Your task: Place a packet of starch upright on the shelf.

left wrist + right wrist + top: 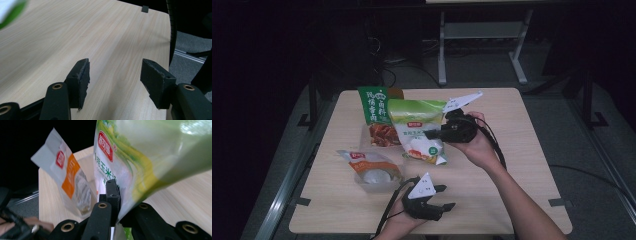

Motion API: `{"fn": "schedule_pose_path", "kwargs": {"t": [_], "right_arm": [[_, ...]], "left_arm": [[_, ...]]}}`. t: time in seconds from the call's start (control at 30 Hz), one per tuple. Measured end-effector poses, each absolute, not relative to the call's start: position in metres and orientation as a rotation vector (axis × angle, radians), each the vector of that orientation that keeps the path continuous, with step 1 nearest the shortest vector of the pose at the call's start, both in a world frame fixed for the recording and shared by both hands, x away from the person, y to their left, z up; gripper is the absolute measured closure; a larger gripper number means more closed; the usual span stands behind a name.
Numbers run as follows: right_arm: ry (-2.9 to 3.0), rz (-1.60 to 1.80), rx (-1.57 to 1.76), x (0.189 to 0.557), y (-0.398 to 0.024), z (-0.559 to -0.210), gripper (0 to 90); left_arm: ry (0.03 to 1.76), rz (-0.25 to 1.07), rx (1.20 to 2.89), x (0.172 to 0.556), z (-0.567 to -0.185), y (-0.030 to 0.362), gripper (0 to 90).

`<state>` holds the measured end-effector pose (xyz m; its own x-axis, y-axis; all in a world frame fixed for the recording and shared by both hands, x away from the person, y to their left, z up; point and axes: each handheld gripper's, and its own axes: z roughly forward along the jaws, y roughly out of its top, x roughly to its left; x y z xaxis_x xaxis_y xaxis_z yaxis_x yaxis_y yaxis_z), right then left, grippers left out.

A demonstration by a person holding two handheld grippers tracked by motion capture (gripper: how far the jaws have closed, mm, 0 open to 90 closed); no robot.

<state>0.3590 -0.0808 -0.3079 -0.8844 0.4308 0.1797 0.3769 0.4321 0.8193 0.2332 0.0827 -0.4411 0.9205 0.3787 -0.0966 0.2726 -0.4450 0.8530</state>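
Observation:
A pale green and white pouch (419, 130) hangs tilted over the middle of the table, and my right gripper (432, 134) is shut on its right edge. In the right gripper view the pouch (150, 157) runs down between the black jaws of that gripper (120, 192), which pinch the film. My left gripper (446, 197) lies near the table's front edge, held by a hand and pointing right. Its jaws (115, 75) stand open with bare wood between them.
A dark green pouch (377, 107) stands behind the held one. An orange and white pouch (369, 170) lies at the front left, also in the right gripper view (67, 175). The wooden table (512, 165) is bare on its right half. The floor around is dark.

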Motion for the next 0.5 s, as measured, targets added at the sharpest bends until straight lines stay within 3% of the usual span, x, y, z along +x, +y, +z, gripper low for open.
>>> {"fn": "schedule_pose_path", "kwargs": {"t": [0.5], "right_arm": [[2.660, 1.501, 0.648, 0.380, -0.015, -0.311, 87.5]], "left_arm": [[0.452, 0.125, 2.078, 0.232, -0.442, 0.089, 37.7]]}}
